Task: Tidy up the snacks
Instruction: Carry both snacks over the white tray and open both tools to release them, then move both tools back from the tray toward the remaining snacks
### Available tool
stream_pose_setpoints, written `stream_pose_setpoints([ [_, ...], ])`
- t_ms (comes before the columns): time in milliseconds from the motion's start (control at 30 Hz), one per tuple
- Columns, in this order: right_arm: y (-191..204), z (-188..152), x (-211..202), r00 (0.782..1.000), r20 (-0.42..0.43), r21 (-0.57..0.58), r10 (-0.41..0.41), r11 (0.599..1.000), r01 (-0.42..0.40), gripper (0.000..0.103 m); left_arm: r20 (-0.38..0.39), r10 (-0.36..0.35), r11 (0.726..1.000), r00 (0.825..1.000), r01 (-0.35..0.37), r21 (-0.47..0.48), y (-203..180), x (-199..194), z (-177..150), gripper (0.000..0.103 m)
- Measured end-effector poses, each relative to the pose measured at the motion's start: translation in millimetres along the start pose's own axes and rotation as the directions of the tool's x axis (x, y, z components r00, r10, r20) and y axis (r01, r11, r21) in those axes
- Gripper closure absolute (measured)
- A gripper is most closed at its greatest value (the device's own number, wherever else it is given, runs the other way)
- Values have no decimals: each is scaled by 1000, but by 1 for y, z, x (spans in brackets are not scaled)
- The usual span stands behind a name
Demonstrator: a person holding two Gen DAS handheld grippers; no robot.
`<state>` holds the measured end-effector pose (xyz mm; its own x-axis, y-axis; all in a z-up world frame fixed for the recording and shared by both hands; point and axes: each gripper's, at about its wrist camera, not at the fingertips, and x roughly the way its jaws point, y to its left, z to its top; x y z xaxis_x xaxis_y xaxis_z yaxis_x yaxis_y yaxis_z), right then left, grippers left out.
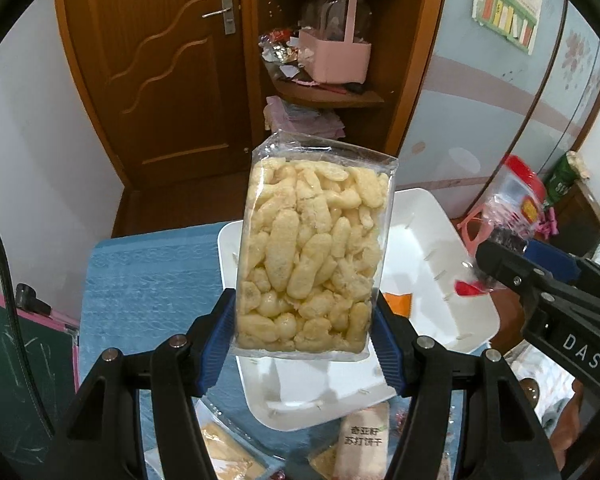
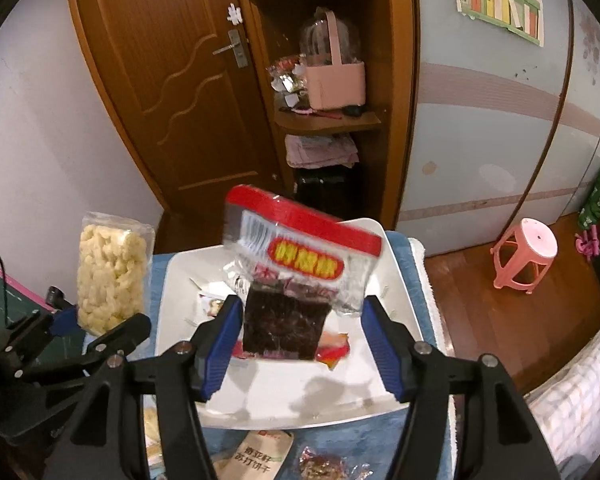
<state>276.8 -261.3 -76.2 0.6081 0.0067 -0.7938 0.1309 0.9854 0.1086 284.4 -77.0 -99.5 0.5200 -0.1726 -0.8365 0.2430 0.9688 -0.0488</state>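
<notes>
My left gripper (image 1: 305,334) is shut on a clear bag of pale yellow puffed snacks (image 1: 312,256), held upright above the white tray (image 1: 440,232); the bag also shows at the left of the right wrist view (image 2: 112,272). My right gripper (image 2: 296,344) is open; a red-topped packet with dark contents (image 2: 296,276) sits blurred between its jaws over the white tray (image 2: 384,344), apparently dropping free. That packet also shows at the right of the left wrist view (image 1: 516,204).
The tray stands on a blue cloth (image 1: 140,280). Small packets lie in the tray (image 2: 332,350). A cracker packet (image 2: 260,456) and other wrapped snacks (image 2: 324,464) lie on the near cloth. A pink stool (image 2: 526,256) stands on the floor at right. Shelves and a door are behind.
</notes>
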Motion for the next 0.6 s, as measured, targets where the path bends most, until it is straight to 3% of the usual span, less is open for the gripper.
stream_pose_setpoints([
  [67,1,0,5,1000,-19,4,-12,1000,12,38,-11,13,1000,1000,-13,-6,1,5,0,34],
  [100,0,1,7,1000,-24,10,-19,1000,19,37,-20,18,1000,1000,-18,-13,2,7,-1,27],
  [133,0,0,7,999,-27,17,-21,1000,22,37,-24,21,1000,999,-22,-22,3,8,0,12],
  [167,0,-1,6,999,-28,25,-20,999,20,37,-16,24,999,1000,-25,-36,5,6,-1,8],
  [300,-1,-3,2,1000,-16,42,-10,999,11,32,7,27,998,1000,-26,-53,10,0,-2,8],
  [600,3,-12,-17,1000,-11,37,8,999,-7,32,29,37,998,999,-35,-57,16,-25,-13,8],
])
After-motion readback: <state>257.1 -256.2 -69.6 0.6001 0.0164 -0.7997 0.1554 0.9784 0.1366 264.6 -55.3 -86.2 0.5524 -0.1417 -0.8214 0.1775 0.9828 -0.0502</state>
